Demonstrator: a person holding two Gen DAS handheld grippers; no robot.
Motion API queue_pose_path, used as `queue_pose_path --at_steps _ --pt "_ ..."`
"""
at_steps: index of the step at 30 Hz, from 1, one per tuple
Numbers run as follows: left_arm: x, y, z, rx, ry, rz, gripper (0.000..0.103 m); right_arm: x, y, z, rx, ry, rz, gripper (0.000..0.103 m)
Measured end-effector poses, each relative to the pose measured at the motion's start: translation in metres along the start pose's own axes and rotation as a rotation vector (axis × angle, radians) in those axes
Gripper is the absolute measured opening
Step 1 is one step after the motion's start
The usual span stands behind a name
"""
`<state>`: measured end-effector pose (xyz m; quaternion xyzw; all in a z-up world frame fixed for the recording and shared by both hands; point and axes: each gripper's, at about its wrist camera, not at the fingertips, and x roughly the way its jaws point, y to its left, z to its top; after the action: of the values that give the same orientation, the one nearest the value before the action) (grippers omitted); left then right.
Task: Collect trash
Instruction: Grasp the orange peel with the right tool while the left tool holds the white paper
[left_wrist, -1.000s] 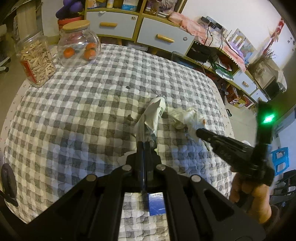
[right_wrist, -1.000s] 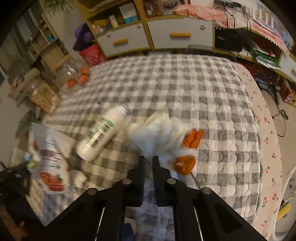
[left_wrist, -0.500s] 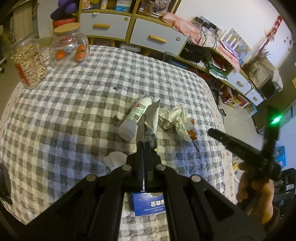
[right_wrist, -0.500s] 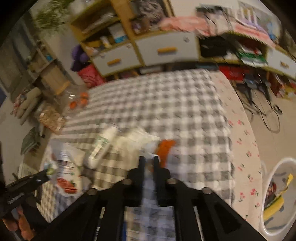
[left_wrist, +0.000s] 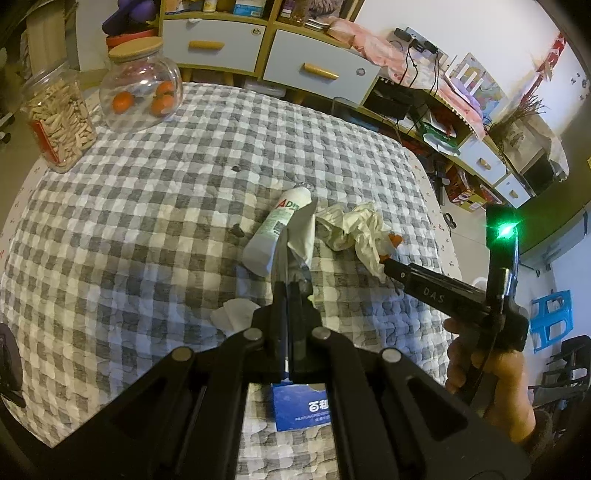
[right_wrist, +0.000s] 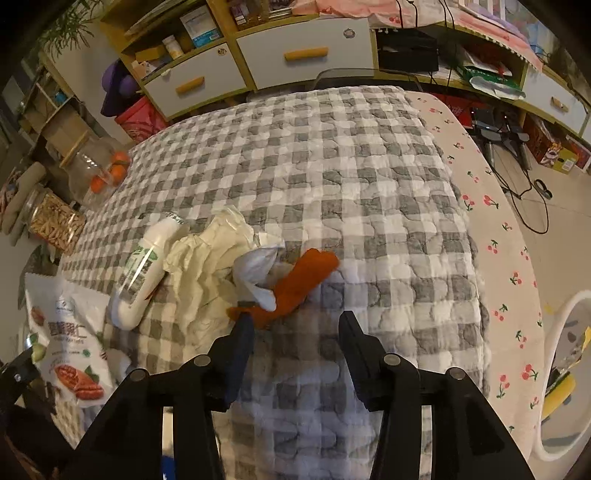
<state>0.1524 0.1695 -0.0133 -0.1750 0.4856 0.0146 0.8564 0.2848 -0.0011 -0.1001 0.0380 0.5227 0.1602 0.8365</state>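
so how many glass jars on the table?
2, both at the table's far left corner: the seed jar at the edge, and the round jar with oranges beside it. None seem hidden.

Left gripper (left_wrist: 290, 286) angled steeply down, jaws pressed together on a thin wrapper (left_wrist: 301, 236), right gripper (right_wrist: 295, 325) tilted down, jaws opening with nothing between them, right hand (left_wrist: 491, 387) wrapped round its handle

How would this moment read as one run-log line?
left gripper: shut on snack bag | right gripper: opening, empty, by orange peel | bottle: lying
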Motion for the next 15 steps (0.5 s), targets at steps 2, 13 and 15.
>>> queue_pose_path --at_steps 2,13,15 --pt "0.0 0.002 0.0 -0.001 0.001 0.001 0.0 -0.001 0.001 0.001 0.007 -0.003 0.016 0.049" --pt "0.0 0.001 0.0 0.003 0.006 0.006 0.0 0.01 0.007 0.005 0.008 -0.01 0.044 0.049" --pt "0.003 0.0 -0.001 0.007 0.01 0.007 0.0 0.015 0.007 0.006 0.009 -0.01 0.06 0.049"
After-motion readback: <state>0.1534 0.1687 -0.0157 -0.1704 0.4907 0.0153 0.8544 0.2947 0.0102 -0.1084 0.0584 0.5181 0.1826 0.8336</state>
